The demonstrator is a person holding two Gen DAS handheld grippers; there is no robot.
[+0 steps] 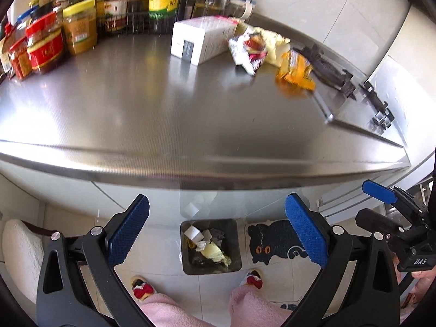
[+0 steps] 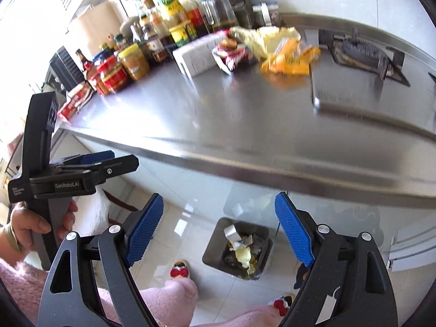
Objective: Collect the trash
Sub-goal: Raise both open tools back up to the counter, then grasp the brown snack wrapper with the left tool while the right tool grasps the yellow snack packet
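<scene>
Trash is lying at the far side of the steel counter [image 1: 190, 103]: an orange wrapper [image 1: 295, 73], a red and white wrapper [image 1: 249, 50] and a yellow crumpled bag [image 1: 272, 41], all bunched together near the white box [image 1: 201, 39]. I am holding my left gripper [image 1: 216, 229] and my right gripper [image 2: 218, 227] low over the bin [image 1: 210, 245] on the floor. Both are spread wide and holding nothing. I am thinking the orange wrapper is closest, so I should reach my right one there, pinch only its edge, and not bump the stove [image 1: 331, 68].

brushed steel counter [image 1: 163, 114]; crinkly foil wrappers [image 1: 295, 72]; glossy floor tiles [image 2: 174, 234].
</scene>
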